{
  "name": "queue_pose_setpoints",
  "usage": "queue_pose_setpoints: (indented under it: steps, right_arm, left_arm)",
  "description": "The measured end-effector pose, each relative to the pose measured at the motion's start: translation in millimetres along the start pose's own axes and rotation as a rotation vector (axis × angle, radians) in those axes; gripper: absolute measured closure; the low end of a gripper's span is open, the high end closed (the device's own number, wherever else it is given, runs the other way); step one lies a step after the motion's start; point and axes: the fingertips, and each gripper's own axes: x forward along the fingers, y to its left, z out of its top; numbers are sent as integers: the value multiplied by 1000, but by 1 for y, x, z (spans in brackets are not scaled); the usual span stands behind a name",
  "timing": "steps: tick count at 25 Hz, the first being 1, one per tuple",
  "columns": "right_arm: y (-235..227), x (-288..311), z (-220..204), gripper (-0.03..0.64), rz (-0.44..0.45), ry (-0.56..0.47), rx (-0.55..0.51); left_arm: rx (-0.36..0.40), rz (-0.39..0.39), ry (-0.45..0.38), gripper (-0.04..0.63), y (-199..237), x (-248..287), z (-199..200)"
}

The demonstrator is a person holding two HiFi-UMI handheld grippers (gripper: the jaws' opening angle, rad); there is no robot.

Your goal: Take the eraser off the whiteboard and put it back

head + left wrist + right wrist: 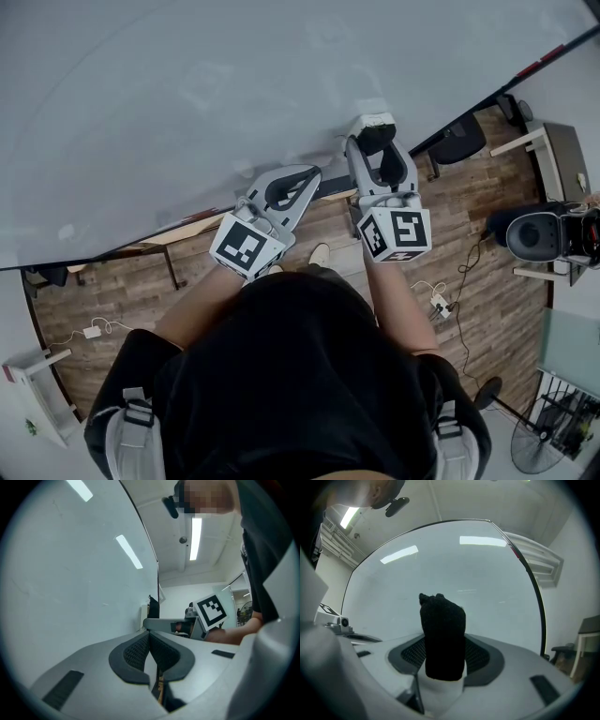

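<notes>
The eraser (373,121), a white body with black felt (442,637), sits at the whiteboard (187,94) surface. My right gripper (375,133) points at the board with the eraser between its pads, and both pads rest against its sides. In the right gripper view the felt stands up between the jaws (443,660), with the whiteboard (464,564) filling the background. My left gripper (309,176) hangs beside the right one, just off the board, with its pads (140,651) pressed together and nothing in them. The whiteboard (70,573) fills the left of that view.
Below the board lies a wooden floor with a black office chair (459,139), a desk (548,150) at the right and a power strip with cables (439,302). A fan (536,442) stands at the lower right. The person's body fills the lower middle.
</notes>
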Motion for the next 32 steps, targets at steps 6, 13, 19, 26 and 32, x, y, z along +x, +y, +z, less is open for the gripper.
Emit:
queue_pose_setpoints:
  steps: [6, 13, 19, 26, 32]
  right_arm:
    - [1, 0, -1, 397, -8, -3, 10]
    - [8, -10, 0, 397, -7, -6, 8]
    - [24, -23, -5, 397, -11, 8, 10]
    - [47, -40, -11, 397, -7, 21, 10]
    - [71, -59, -16, 397, -22, 30, 5]
  left_arm:
    - [-4, -10, 10, 600, 1, -3, -2]
    - [0, -17, 11, 600, -1, -12, -4]
    - [-2, -33, 5, 600, -4, -31, -3]
    - [-9, -63, 12, 600, -13, -55, -6]
    - [-5, -78, 12, 600, -16, -81, -8]
